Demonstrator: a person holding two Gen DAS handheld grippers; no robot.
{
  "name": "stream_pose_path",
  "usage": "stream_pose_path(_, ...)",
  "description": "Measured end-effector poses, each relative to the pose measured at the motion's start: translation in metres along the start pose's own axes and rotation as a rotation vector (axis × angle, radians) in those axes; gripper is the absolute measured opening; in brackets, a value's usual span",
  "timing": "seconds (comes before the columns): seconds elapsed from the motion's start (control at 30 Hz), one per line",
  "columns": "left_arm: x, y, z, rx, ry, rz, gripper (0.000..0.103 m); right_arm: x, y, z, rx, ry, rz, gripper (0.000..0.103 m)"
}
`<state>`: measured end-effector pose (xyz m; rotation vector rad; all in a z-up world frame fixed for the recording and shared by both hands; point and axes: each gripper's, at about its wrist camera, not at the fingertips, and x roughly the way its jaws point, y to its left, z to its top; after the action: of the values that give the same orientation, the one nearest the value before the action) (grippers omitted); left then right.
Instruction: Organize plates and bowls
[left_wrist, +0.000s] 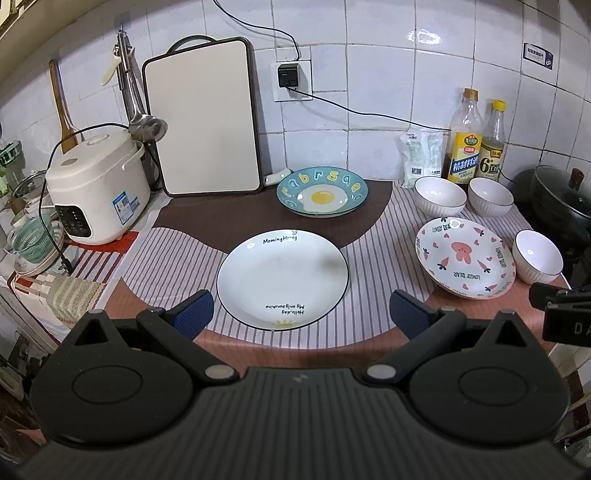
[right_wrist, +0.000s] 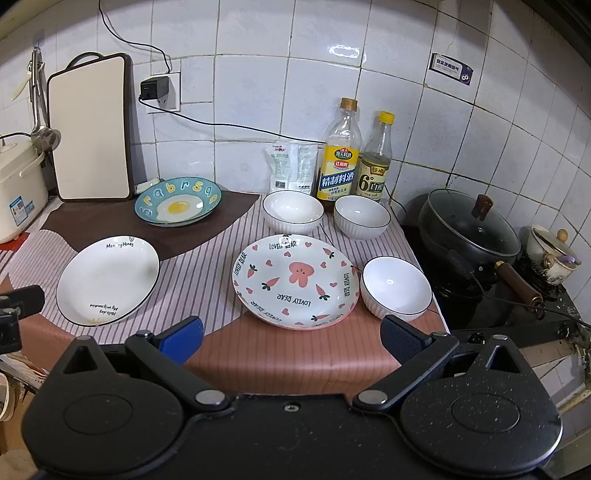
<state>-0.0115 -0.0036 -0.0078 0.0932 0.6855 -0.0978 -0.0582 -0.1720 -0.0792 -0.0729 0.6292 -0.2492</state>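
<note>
A white plate (left_wrist: 282, 278) with black rim lies right ahead of my open, empty left gripper (left_wrist: 301, 315); it shows at the left in the right wrist view (right_wrist: 108, 280). A pink bear plate (right_wrist: 295, 282) lies ahead of my open, empty right gripper (right_wrist: 291, 338), also at the right in the left wrist view (left_wrist: 465, 256). A blue egg plate (left_wrist: 322, 192) (right_wrist: 178, 201) sits on another plate at the back. Three white bowls: two near the bottles (right_wrist: 293, 211) (right_wrist: 362, 216), one right of the bear plate (right_wrist: 396, 291).
A rice cooker (left_wrist: 96, 184) and a cutting board (left_wrist: 205, 118) stand at the back left. Two bottles (right_wrist: 340, 151) (right_wrist: 376, 158) and a packet (right_wrist: 290, 162) stand against the tiled wall. A black pot (right_wrist: 469, 225) sits on the stove at the right. The counter's front edge is just below the grippers.
</note>
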Motion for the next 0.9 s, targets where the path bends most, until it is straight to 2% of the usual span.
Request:
stream_pose_path(0.67,0.003,-0.001,-0.004,-0.003,0.015,-0.018,0.103,0.0,0.001,-0.002,-0.011,-0.003,-0.011,0.103)
stream_pose_path(0.8,0.006,0.0,0.003,0.009,0.032,-0.036,0.103,-0.002,-0.001,0.001,-0.001,0.006,0.044,0.103)
stream_pose_path(0.9,0.006,0.002,0.014,0.008,0.025,-0.062,0.103,-0.008,0.0,0.006,-0.011,-0.029,0.067,0.103)
